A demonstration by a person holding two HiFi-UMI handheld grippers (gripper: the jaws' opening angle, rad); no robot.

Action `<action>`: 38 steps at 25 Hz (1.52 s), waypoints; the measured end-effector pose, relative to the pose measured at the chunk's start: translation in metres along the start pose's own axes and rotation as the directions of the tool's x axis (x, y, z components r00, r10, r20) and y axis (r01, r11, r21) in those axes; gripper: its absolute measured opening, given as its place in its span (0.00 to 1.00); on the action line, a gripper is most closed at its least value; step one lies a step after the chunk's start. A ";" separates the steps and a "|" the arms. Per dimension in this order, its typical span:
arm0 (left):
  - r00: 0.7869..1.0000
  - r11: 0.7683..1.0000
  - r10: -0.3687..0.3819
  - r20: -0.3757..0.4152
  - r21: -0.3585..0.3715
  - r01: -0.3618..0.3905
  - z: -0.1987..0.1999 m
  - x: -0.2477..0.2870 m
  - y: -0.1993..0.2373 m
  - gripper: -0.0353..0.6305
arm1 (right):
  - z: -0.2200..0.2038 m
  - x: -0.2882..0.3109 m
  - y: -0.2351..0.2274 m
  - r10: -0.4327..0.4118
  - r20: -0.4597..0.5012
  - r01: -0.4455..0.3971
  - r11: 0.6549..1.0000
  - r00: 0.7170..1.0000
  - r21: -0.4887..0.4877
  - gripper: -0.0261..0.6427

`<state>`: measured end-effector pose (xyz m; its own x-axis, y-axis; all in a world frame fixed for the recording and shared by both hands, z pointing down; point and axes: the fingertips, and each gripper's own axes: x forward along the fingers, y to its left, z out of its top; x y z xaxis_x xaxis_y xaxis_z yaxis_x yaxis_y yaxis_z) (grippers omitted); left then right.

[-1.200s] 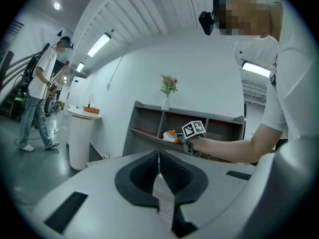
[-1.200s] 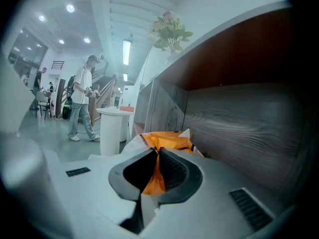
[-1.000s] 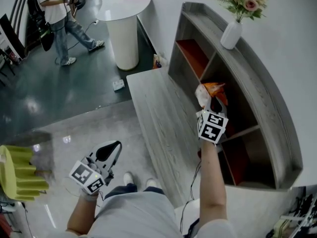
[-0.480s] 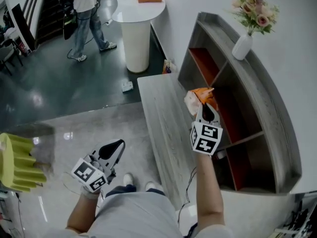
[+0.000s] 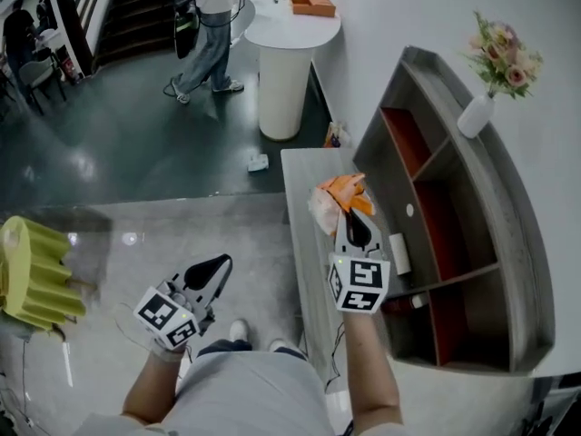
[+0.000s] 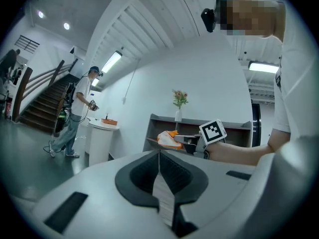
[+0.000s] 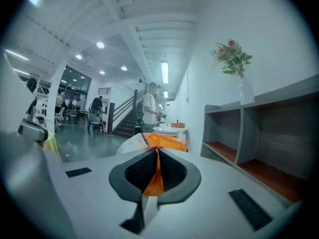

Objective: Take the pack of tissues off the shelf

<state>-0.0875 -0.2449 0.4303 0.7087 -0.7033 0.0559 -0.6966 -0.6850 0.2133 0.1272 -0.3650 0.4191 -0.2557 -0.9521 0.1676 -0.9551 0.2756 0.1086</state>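
Close to the person's body, the left gripper (image 5: 216, 264) hung over pale glossy floor (image 5: 118, 243) with its jaws pressed together and nothing between them. Beside it, the right gripper (image 5: 349, 222) was clamped on the pack of tissues (image 5: 329, 198), an orange and white soft pack whose orange edge ran pinched between the jaws in the right gripper view. That pack was out of the shelf (image 5: 513, 243), held above the long grey wood-grain bench (image 5: 304, 175) that ran along the shelf's front. The shelf was a curved grey unit with reddish-orange linings in its compartments; a small white roll (image 5: 398, 252) lay in the middle one. On its top, toward the far end, stood a white vase of pink flowers (image 5: 478, 112) against the white wall. Off to the left, a yellow ribbed object (image 5: 32, 275) sat at the frame's edge. Farther out the floor turned dark and shiny (image 5: 109, 153), with a small white item (image 5: 259, 163) lying on it. Beyond that rose a round white pedestal table (image 5: 290, 30) bearing an orange box (image 5: 313, 5), with a person in jeans (image 5: 213, 34) standing next to it, and a staircase (image 5: 127, 3) climbed at the back.
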 end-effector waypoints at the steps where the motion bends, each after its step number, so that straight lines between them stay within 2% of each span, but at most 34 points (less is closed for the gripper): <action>1: 1.000 1.000 0.009 0.002 0.000 -0.009 0.000 -0.003 0.003 0.08 | 0.002 -0.001 0.013 0.027 0.009 -0.027 1.000 1.000 0.001 0.07; 7: 0.998 0.998 0.056 0.018 0.003 -0.056 0.006 -0.022 0.018 0.08 | 0.006 -0.011 0.086 0.180 0.036 -0.179 0.984 0.983 -0.027 0.07; 14: 0.995 0.995 0.100 0.024 0.001 -0.100 0.005 -0.050 0.032 0.08 | 0.011 -0.029 0.172 0.346 0.083 -0.345 0.938 0.935 -0.027 0.07; 18: 0.992 0.993 0.122 0.024 -0.006 -0.122 0.002 -0.062 0.037 0.08 | 0.007 -0.040 0.204 0.409 0.087 -0.401 0.911 0.908 -0.100 0.07; 27: 0.988 0.988 0.154 0.022 -0.018 -0.154 -0.004 -0.083 0.046 0.08 | 0.004 -0.063 0.245 0.488 0.113 -0.465 0.866 0.865 -0.181 0.07; 38: 0.988 0.988 0.154 0.014 -0.025 -0.153 -0.008 -0.086 0.047 0.08 | -0.006 -0.064 0.246 0.488 0.100 -0.473 0.870 0.867 -0.143 0.07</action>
<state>-0.1803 -0.2145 0.4434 0.5916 -0.8028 0.0743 -0.7939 -0.5641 0.2270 -0.0907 -0.2356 0.4414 -0.7025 -0.7045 0.1009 -0.6884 0.7086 0.1553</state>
